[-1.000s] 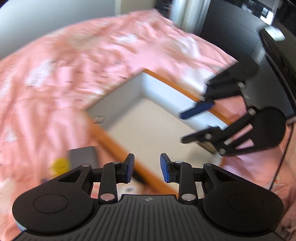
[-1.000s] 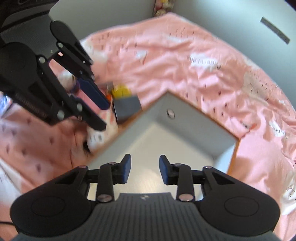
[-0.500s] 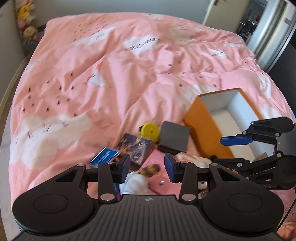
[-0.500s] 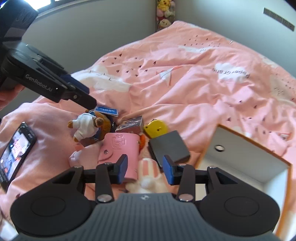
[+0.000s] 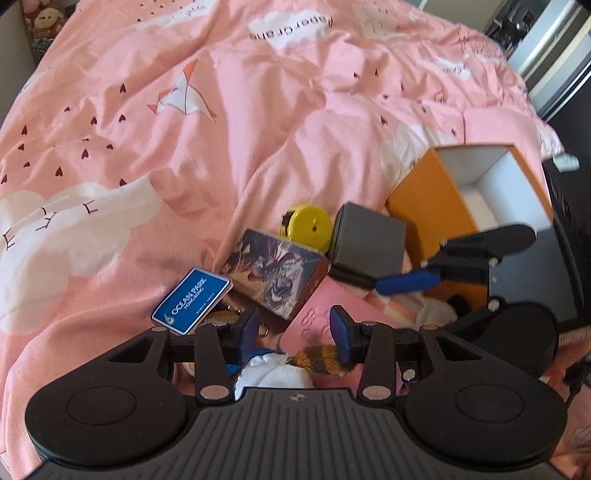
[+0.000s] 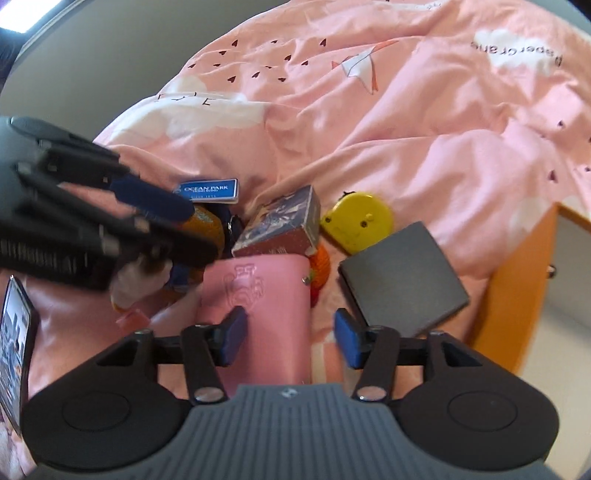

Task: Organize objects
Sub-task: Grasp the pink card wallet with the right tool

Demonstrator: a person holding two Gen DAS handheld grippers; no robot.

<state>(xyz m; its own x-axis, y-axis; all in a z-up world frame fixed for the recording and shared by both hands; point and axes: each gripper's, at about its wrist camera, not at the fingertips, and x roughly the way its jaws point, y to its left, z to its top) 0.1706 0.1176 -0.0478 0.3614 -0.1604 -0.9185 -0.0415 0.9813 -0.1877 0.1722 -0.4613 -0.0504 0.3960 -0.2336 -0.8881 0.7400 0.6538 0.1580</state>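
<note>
A pile of small objects lies on the pink bedspread: a blue Ocean Park card (image 5: 191, 301) (image 6: 208, 190), a printed box (image 5: 275, 273) (image 6: 280, 225), a yellow tape measure (image 5: 309, 224) (image 6: 356, 221), a grey square box (image 5: 365, 243) (image 6: 402, 280), a pink card holder (image 6: 255, 299) and a plush bear in white (image 5: 280, 371). An open orange box with a white inside (image 5: 476, 192) (image 6: 517, 280) stands to the right. My left gripper (image 5: 293, 332) is open just above the bear. My right gripper (image 6: 290, 341) is open over the pink card holder.
A phone (image 6: 13, 347) lies at the left edge of the right wrist view. Stuffed toys (image 5: 40, 22) sit at the bed's far corner. Dark furniture (image 5: 569, 229) stands right of the orange box. The wrinkled pink bedspread (image 5: 221, 110) stretches beyond the pile.
Both grippers have swung away from the orange box to the pile and dropped closer to it. The left is now over the bear, the right over the pink card holder.
</note>
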